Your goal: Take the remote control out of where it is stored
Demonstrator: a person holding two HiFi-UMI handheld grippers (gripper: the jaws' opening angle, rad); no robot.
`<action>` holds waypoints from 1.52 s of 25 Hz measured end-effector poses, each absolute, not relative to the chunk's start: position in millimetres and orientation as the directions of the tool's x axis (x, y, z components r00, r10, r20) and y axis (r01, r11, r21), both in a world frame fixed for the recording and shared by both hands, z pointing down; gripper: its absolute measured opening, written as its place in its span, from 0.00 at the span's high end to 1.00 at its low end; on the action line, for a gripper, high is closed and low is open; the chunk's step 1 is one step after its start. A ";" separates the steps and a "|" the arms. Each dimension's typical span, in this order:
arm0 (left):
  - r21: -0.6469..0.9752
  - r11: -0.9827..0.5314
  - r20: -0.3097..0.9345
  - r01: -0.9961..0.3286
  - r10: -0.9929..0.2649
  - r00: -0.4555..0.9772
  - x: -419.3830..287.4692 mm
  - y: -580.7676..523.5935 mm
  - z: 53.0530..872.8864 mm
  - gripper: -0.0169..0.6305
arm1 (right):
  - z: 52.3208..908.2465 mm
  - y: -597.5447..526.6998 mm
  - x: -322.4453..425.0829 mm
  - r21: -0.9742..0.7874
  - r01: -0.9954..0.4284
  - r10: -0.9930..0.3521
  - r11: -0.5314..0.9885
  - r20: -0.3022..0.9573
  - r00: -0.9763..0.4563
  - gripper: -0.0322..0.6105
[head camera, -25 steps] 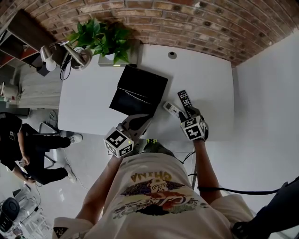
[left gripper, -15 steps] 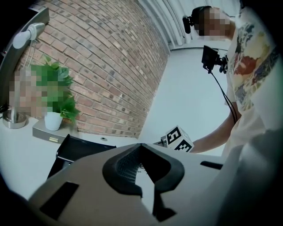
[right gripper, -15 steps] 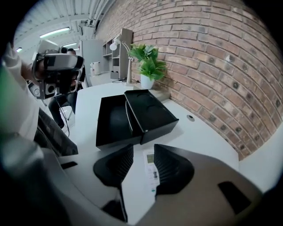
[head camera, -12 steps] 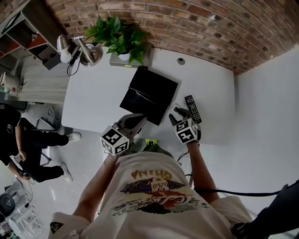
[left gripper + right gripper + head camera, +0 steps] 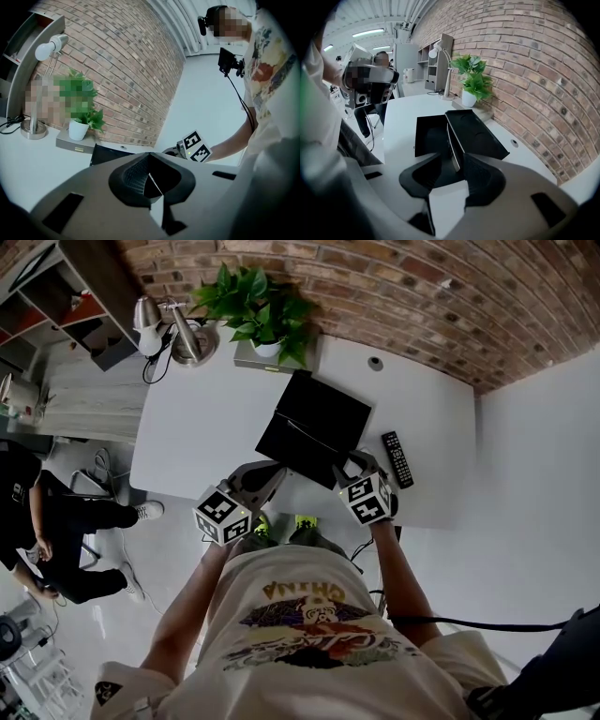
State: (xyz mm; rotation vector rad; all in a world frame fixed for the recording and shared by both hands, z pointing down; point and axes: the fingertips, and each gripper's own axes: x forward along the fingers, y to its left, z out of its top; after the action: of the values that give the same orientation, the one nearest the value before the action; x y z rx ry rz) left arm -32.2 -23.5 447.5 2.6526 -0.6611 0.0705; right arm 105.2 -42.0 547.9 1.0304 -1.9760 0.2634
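Swung right gripper (image 5: 360, 463) left, off remote (image 5: 397, 459), to near-right corner of box (image 5: 323, 418); half-open astride wall (image 5: 451, 140), pinching nothing. Kept left gripper (image 5: 278, 468) shut. Best to pinch wall squarely before lifting.

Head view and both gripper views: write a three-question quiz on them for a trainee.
1. True or false: the black remote lies on the white table, outside the open black box.
2. Compare the left gripper and the right gripper. Which has its jaws together? A: left. B: right. C: both.
3. Fill in: the potted plant stands at the table's far edge, against the ___ wall.

Key: 1 true; 2 A; 3 brick.
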 end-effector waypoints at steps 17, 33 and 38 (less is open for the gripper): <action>0.434 -0.763 0.217 -0.479 -0.427 0.878 -83.1 -16.0 481.4 0.98 | 594.1 -60.6 73.5 0.205 -0.748 -0.508 0.632 0.838 -0.200 0.72; 0.477 -0.733 0.232 -0.485 -0.427 0.874 -103.0 -14.0 497.9 0.98 | 626.2 -82.5 64.1 0.221 -0.790 -0.493 0.572 0.862 -0.116 0.72; 0.482 -0.731 0.234 -0.484 -0.424 0.875 -105.2 -12.8 499.6 0.98 | 622.8 -91.4 69.7 0.297 -0.781 -0.544 0.550 0.837 -0.065 0.72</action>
State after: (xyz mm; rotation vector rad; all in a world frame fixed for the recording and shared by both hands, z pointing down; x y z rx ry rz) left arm -105.2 -12.8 499.6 2.4984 -0.6575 0.1455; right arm 69.7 -91.4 622.8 1.1085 -1.7372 0.2822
